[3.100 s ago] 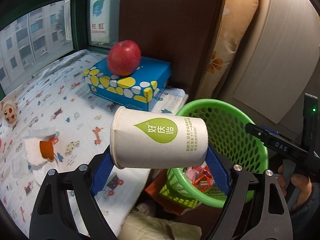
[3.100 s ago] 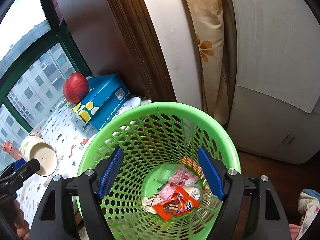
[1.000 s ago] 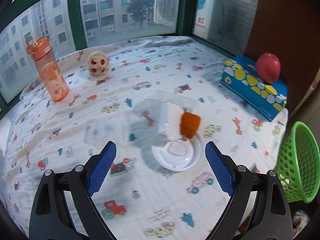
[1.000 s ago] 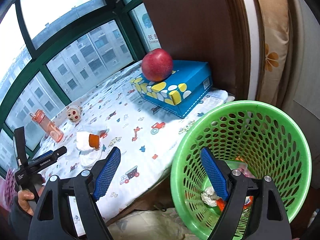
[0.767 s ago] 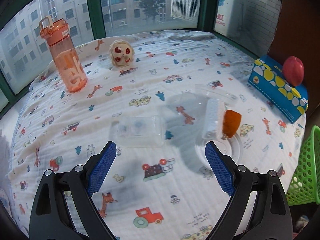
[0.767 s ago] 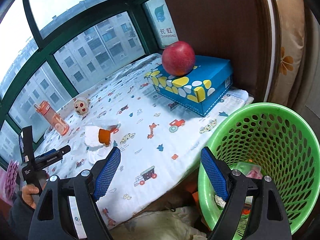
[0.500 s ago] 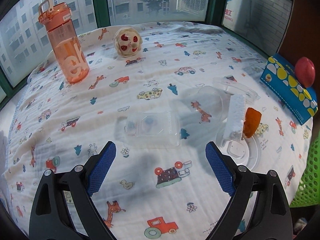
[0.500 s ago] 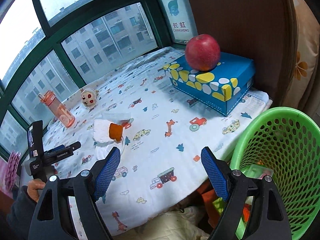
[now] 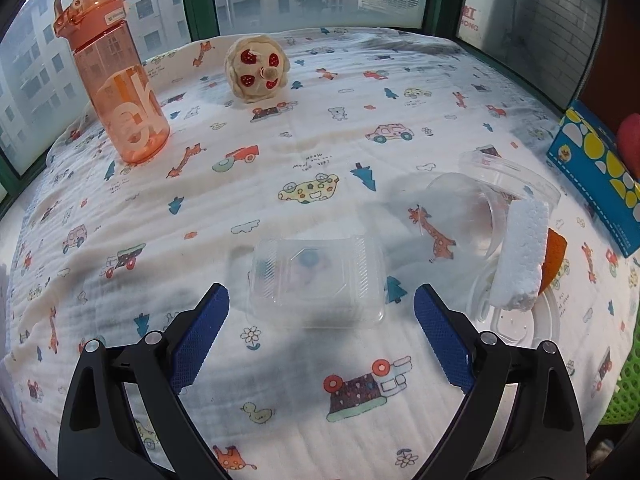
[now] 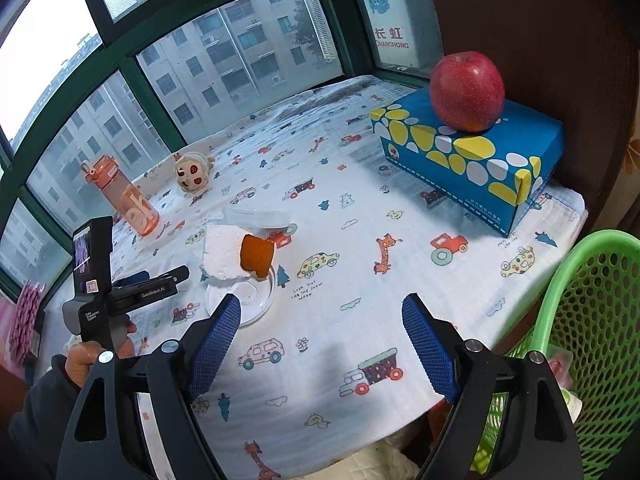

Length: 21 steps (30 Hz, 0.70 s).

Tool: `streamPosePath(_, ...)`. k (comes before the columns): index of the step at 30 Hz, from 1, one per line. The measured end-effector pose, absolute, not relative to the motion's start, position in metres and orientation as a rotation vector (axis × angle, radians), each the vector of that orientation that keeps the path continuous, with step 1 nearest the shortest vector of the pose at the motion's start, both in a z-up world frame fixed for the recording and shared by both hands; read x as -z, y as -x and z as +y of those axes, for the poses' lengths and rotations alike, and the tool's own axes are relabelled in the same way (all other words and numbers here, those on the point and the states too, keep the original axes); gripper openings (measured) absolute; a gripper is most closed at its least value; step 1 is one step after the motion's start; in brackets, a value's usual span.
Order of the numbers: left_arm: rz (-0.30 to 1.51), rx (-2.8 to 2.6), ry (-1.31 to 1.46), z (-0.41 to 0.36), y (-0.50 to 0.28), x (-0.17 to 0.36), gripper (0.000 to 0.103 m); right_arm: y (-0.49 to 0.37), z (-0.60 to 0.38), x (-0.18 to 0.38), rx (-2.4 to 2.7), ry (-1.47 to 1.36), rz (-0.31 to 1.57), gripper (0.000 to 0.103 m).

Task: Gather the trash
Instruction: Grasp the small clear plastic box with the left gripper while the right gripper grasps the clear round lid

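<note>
The left hand-held gripper [image 9: 320, 320] is held spread and empty, tilted down over the printed tabletop [image 9: 360, 152]; the clear plastic clamshell box [image 9: 318, 280] is found straight ahead, just beyond the fingertips and centred between them, its longer side lying across the jaw gap; the right hand-held gripper [image 10: 322, 344], likewise spread and empty, is seen well apart from it, beside the green basket [image 10: 592, 304]; the left is judged nearer.
</note>
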<state>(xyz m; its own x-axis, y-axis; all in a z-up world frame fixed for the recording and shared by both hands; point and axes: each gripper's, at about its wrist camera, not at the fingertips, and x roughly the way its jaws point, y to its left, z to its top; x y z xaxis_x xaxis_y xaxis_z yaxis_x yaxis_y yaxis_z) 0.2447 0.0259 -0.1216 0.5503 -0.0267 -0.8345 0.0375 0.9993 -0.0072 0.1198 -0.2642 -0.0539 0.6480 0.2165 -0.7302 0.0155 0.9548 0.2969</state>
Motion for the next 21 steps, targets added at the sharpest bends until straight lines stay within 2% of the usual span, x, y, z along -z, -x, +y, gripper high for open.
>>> streamPosePath(5,1.001,0.064,-0.003,0.025,-0.250,0.130,0.085,-0.129,-0.254,0.057,-0.142,-0.281,0.874,0.080)
streamPosePath(8,1.007,0.073,0.009,0.028,-0.252,0.133,0.079,-0.135,-0.247,0.058,-0.159,-0.271,0.881,0.080)
streamPosePath(9,1.010,0.077,0.015,0.030,-0.252,0.134,0.074,-0.137,-0.245,0.059,-0.164,-0.270,0.883,0.080)
streamPosePath(21,0.986,0.123,0.041,0.039,-0.246,0.123,0.072,-0.180,-0.225,0.064,-0.249,-0.287,0.914,0.080)
